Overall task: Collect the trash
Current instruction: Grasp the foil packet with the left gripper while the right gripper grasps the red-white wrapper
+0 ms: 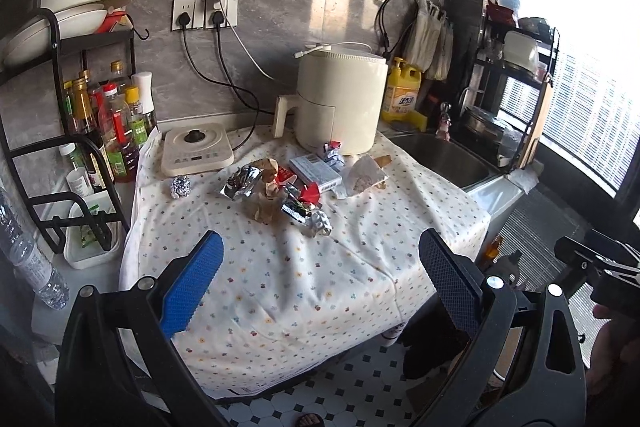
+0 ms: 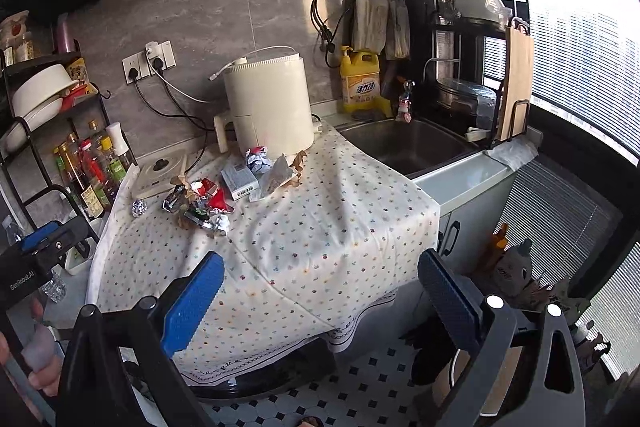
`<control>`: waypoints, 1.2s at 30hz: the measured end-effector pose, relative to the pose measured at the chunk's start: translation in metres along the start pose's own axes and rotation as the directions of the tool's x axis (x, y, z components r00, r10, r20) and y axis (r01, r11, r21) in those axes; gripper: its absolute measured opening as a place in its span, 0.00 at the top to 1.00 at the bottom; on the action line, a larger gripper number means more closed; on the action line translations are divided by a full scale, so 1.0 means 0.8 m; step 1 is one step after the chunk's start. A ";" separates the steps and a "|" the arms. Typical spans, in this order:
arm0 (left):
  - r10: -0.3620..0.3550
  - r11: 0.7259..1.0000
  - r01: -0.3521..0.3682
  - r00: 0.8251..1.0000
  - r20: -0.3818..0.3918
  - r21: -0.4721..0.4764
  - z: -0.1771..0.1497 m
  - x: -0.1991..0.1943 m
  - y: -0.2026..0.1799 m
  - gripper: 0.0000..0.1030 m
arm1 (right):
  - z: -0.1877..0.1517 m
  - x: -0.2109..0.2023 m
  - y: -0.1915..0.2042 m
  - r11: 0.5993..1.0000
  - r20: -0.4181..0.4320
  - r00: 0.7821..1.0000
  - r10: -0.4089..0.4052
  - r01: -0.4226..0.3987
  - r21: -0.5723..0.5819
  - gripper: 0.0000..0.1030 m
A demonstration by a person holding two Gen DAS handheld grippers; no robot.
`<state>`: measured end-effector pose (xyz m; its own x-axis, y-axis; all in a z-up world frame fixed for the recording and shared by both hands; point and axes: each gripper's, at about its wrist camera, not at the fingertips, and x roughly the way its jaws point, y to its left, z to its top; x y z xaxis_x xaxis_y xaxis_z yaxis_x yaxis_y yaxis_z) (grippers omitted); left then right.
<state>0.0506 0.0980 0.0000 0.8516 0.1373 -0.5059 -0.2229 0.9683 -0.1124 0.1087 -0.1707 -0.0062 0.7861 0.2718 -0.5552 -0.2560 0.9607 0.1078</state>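
Note:
A pile of trash [image 1: 280, 189] lies on a flower-print cloth [image 1: 300, 267] on the counter: crumpled wrappers, foil packets, brown paper and a small flat box [image 1: 314, 167]. A foil ball [image 1: 180, 186] lies apart to the left. The pile also shows in the right wrist view [image 2: 204, 203]. My left gripper [image 1: 320, 279] is open and empty, held back over the cloth's near edge. My right gripper [image 2: 320, 291] is open and empty, also short of the pile. The left gripper's body shows at the left of the right wrist view [image 2: 40, 251].
A cream air fryer [image 1: 340, 99] stands behind the pile. An induction hob [image 1: 196, 149] sits left, beside a rack of bottles [image 1: 108, 123]. A sink [image 2: 404, 143] and dish rack [image 2: 480, 67] are to the right. A yellow detergent bottle [image 2: 360, 83] stands by the wall.

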 end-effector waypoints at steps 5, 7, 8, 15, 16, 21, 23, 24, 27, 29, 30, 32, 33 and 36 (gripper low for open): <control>0.058 0.998 -0.058 0.998 0.022 -0.029 0.016 0.034 0.015 0.05 | 0.018 0.041 0.013 0.999 -0.032 0.999 0.018 -0.019 -0.029 0.08; 0.080 0.996 -0.079 0.997 0.014 -0.045 0.021 0.053 0.021 0.05 | 0.025 0.058 0.017 0.999 -0.046 0.999 0.018 -0.020 -0.036 0.08; 0.073 0.996 -0.073 0.997 0.010 -0.055 0.023 0.064 0.024 0.05 | 0.029 0.066 0.018 0.999 -0.056 0.998 0.015 -0.017 -0.039 0.08; 0.005 0.994 -0.011 0.999 -0.049 -0.105 0.031 0.139 0.045 0.06 | 0.051 0.112 0.020 0.999 -0.101 0.995 -0.004 -0.002 -0.051 0.08; -0.003 0.994 -0.004 0.998 -0.060 -0.112 0.031 0.150 0.047 0.06 | 0.053 0.117 0.020 0.999 -0.106 0.994 -0.004 -0.001 -0.051 0.08; -0.009 0.990 -0.009 0.992 -0.127 -0.137 0.033 0.203 0.059 0.06 | 0.066 0.140 0.025 0.999 -0.121 0.993 -0.013 0.007 -0.050 0.08; -0.028 0.990 0.008 0.990 -0.139 -0.143 0.034 0.220 0.060 0.06 | 0.069 0.150 0.027 0.999 -0.131 0.991 -0.018 0.012 -0.049 0.08; -0.029 0.990 0.008 0.989 -0.147 -0.142 0.035 0.229 0.061 0.06 | 0.070 0.155 0.028 0.999 -0.137 0.990 -0.020 0.013 -0.048 0.09; -0.051 0.989 0.025 0.983 -0.179 -0.145 0.034 0.258 0.061 0.08 | 0.072 0.171 0.031 0.999 -0.161 0.987 -0.026 0.019 -0.041 0.12; -0.064 0.989 0.034 0.976 -0.209 -0.146 0.031 0.277 0.061 0.12 | 0.074 0.181 0.033 0.999 -0.177 0.984 -0.029 0.023 -0.031 0.14; -0.071 0.989 0.039 0.973 -0.220 -0.145 0.031 0.286 0.062 0.15 | 0.074 0.185 0.035 0.999 -0.182 0.983 -0.032 0.027 -0.030 0.14; -0.078 0.989 0.045 0.968 -0.237 -0.140 0.029 0.302 0.063 0.18 | 0.075 0.195 0.038 0.999 -0.192 0.981 -0.042 0.038 -0.025 0.16; -0.080 0.990 0.048 0.966 -0.246 -0.135 0.027 0.310 0.063 0.21 | 0.074 0.200 0.039 0.999 -0.196 0.980 -0.045 0.041 -0.020 0.16; -0.086 0.990 0.052 0.957 -0.275 -0.128 0.022 0.331 0.066 0.29 | 0.073 0.217 0.043 0.999 -0.219 0.975 -0.039 0.039 -0.005 0.19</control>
<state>0.2728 0.1891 -0.1245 0.7038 -0.0092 -0.7103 -0.2372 0.9395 -0.2472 0.2692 -0.0876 -0.0505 0.6529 0.2146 -0.7264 -0.2279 0.9702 0.0818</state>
